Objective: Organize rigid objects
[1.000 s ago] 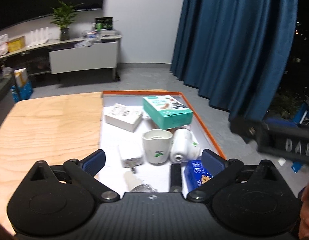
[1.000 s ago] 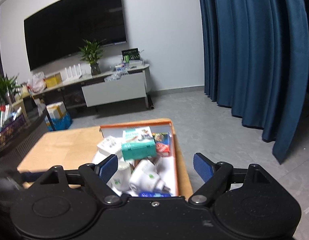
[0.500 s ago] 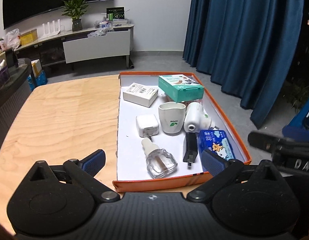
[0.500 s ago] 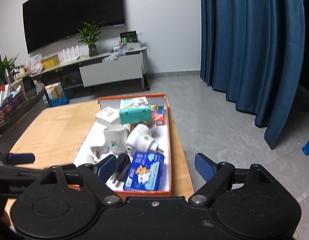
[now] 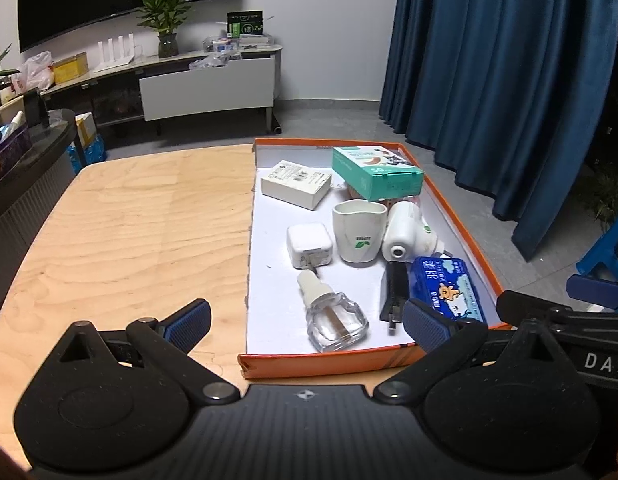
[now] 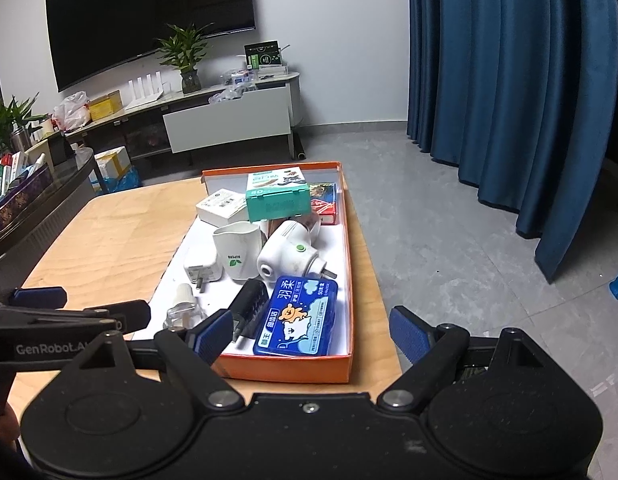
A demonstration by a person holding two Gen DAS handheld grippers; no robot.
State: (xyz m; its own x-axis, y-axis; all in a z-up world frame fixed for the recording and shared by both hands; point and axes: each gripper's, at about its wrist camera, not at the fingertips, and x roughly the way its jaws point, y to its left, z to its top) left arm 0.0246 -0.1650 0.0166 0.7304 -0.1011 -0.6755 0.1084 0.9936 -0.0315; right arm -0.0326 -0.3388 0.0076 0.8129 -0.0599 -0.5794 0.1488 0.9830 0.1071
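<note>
An orange-rimmed tray on the wooden table holds rigid objects: a white cup, a white charger, a clear glass refill bottle, a black plug, a blue floss box, a white plug-in device, a teal box and a white box. My left gripper is open and empty at the tray's near edge. My right gripper is open and empty over the tray's near right corner.
The bare wooden tabletop lies left of the tray. A red packet lies at the tray's back right. A TV stand and blue curtains stand beyond. The table's right edge is just past the tray.
Both grippers have pulled back and up from the tray, so the whole tray now shows. Both stayed open and empty. Nothing in the tray has moved.
</note>
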